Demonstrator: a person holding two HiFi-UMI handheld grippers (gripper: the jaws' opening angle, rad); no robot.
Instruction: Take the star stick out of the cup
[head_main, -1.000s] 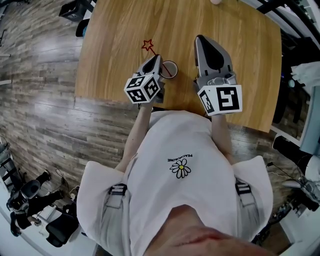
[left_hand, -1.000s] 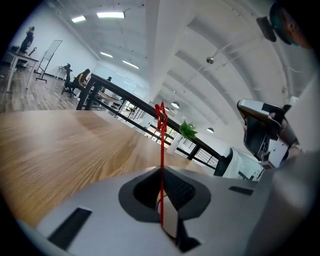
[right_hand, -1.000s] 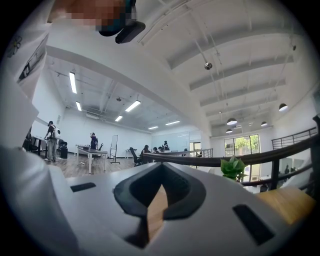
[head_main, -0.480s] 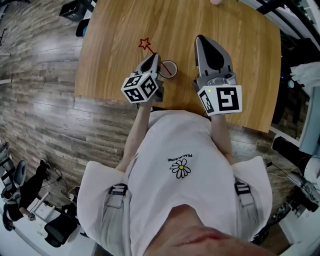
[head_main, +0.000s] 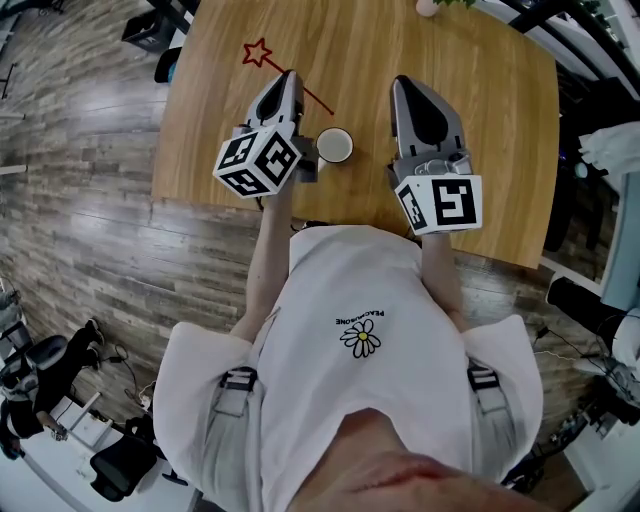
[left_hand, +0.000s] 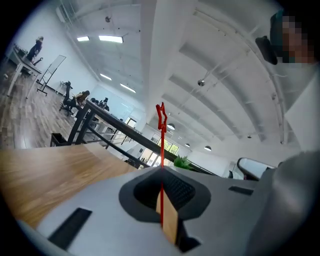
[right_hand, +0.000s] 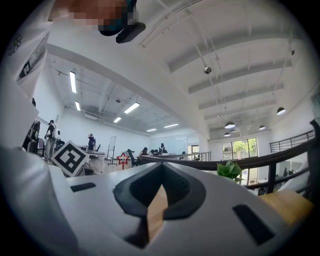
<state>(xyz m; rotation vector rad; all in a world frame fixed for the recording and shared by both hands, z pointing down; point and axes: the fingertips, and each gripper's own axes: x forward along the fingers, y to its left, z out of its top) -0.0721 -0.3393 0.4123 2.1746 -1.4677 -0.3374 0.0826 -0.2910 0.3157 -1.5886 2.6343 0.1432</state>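
Note:
A thin red star stick (head_main: 300, 82) is pinched in my left gripper (head_main: 287, 79), which is shut on it above the wooden table (head_main: 480, 150). The star (head_main: 258, 52) points far left, and the stick's lower end hangs free, clear of the cup. The small white cup (head_main: 334, 145) stands upright and empty, just right of the left gripper. In the left gripper view the stick (left_hand: 161, 150) runs up between the closed jaws to the star (left_hand: 161, 116). My right gripper (head_main: 404, 82) is shut and holds nothing, to the right of the cup. Its view catches the star (right_hand: 123, 159).
A small potted plant (head_main: 430, 6) stands at the table's far edge; its leaves also appear in the right gripper view (right_hand: 230, 170). Wood-plank floor (head_main: 80, 200) lies left of the table. Office chairs and gear crowd the lower left corner (head_main: 60, 400).
My left gripper has lifted and moved to the far left with the stick, drawing its lower end out of the cup. The cup now stands empty. The right gripper stayed put.

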